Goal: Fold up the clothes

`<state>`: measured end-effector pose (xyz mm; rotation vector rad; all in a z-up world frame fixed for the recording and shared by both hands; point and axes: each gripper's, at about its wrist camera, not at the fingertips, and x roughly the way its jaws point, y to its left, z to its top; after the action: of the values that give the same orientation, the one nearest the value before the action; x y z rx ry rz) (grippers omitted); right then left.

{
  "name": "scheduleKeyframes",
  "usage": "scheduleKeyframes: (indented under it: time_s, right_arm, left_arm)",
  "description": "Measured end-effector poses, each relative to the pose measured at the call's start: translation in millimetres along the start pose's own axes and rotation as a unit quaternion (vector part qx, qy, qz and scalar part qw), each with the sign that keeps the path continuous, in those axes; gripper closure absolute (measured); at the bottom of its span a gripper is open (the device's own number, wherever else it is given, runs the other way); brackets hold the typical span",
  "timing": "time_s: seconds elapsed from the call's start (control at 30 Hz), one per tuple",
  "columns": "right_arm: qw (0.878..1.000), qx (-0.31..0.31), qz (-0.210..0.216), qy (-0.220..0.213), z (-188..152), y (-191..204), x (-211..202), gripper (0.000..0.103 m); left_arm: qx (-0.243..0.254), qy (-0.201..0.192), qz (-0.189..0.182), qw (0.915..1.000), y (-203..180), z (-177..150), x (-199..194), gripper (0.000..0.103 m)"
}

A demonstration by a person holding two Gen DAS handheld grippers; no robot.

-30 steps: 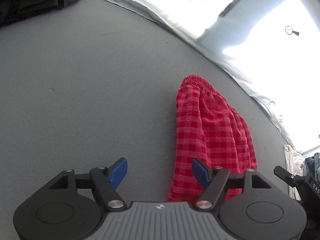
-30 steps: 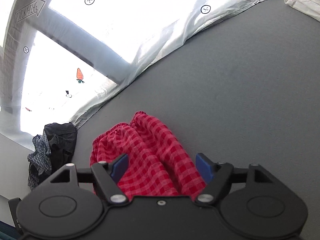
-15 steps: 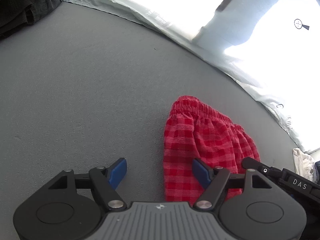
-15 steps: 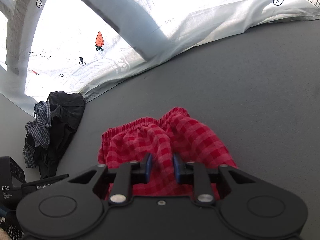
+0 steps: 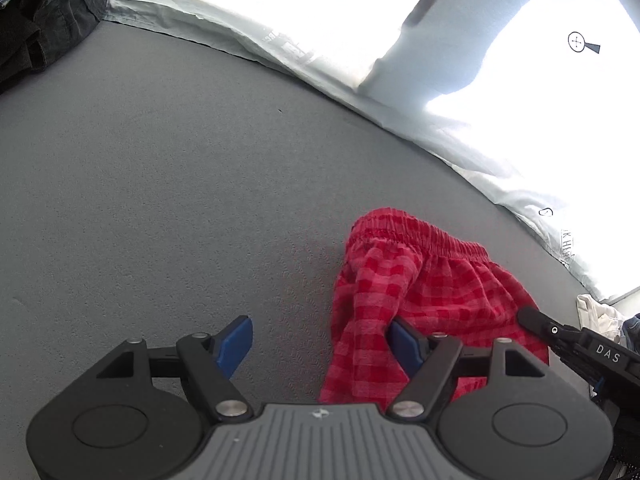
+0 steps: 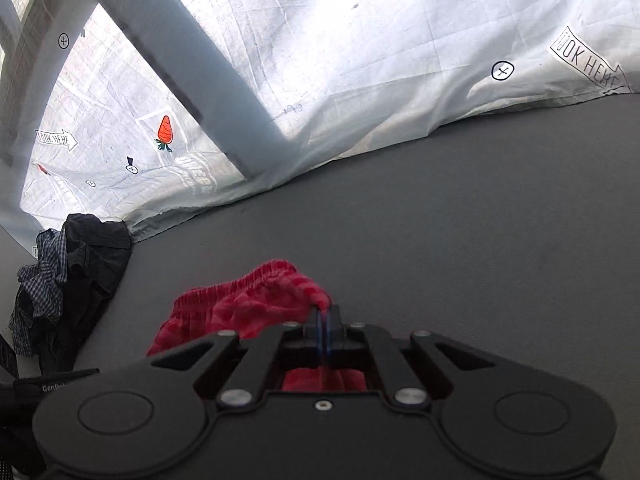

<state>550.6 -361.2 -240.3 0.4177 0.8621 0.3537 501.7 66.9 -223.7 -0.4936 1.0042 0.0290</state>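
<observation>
Nearest me, my right claw (image 6: 323, 330) is pressed together, pinching a bunched ridge of the red checked shorts (image 6: 244, 308); I read that as a hold on the cloth so I can lift or drag it into a fold. My left claw (image 5: 320, 340) hangs spread over the grey surface (image 5: 160, 200), one blue pad (image 5: 404, 346) right at the left edge of the shorts (image 5: 420, 280) and the other over bare surface, with nothing gripped, placed, I think, to take that edge as a second hold. The shorts lie rumpled on the surface just ahead of both claws, the gathered waistband (image 5: 416, 232) at the far side. Farther left sits a heap of dark clothes (image 6: 68, 280), presumably waiting their turn. Beyond everything a white sheet (image 6: 360, 60) printed with carrots and arrows backs the surface.
</observation>
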Motion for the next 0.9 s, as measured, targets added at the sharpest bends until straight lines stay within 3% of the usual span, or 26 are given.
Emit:
scheduleKeyframes:
  time_s: [0.07,0.23,0.4,0.47,0.6,0.67,0.73,0.8,0.83,0.87,0.9]
  right_arm:
    - [1.0,0.02,-0.016,0.013,-3.1,-8.4,3.7,0.085]
    - [0.999,0.051,-0.003,0.0,-16.9,-12.8,-23.5,0.083]
    - [0.998,0.055,-0.001,0.016,-47.6,-9.7,-61.7,0.081]
    - [0.998,0.055,-0.006,0.023,-61.3,-10.2,-75.2,0.071]
    - [0.998,0.056,-0.018,0.031,-96.1,-17.1,-109.7,0.069]
    - [0.998,0.052,-0.022,0.039,-112.8,-18.7,-122.8,0.061]
    - [0.997,0.043,-0.032,0.048,-127.9,-19.2,-131.2,0.06]
    - [0.997,0.025,-0.039,0.058,-139.2,-18.9,-131.0,0.075]
    - [0.997,0.017,-0.033,0.063,-142.8,-19.5,-130.8,0.096]
    - [0.997,0.013,-0.03,0.063,-144.7,-19.4,-130.8,0.102]
    - [0.998,0.01,-0.031,0.05,-146.7,-18.4,-135.6,0.102]
  left_arm:
    - [0.003,0.002,0.004,1.0,-0.9,-4.2,-0.8,0.029]
    - [-0.006,0.012,0.002,0.9999,5.8,-23.3,-12.8,0.029]
    - [-0.026,0.015,-0.002,0.9996,16.8,-52.4,-41.1,0.029]
    - [-0.034,0.013,-0.003,0.9994,19.2,-66.8,-55.2,0.029]
    - [-0.04,0.016,-0.004,0.9991,21.0,-98.3,-76.4,0.029]
    - [-0.042,0.021,-0.005,0.9989,20.9,-115.8,-83.3,0.029]
    - [-0.044,0.027,-0.007,0.9987,20.6,-131.3,-86.7,0.029]
    - [-0.044,0.036,-0.006,0.9983,19.2,-143.5,-87.1,0.029]
    - [-0.041,0.038,-0.007,0.9984,18.0,-148.4,-87.9,0.029]
    - [-0.037,0.038,-0.007,0.9986,16.7,-153.1,-88.9,0.029]
    - [-0.034,0.038,-0.008,0.9987,15.7,-155.9,-90.4,0.029]
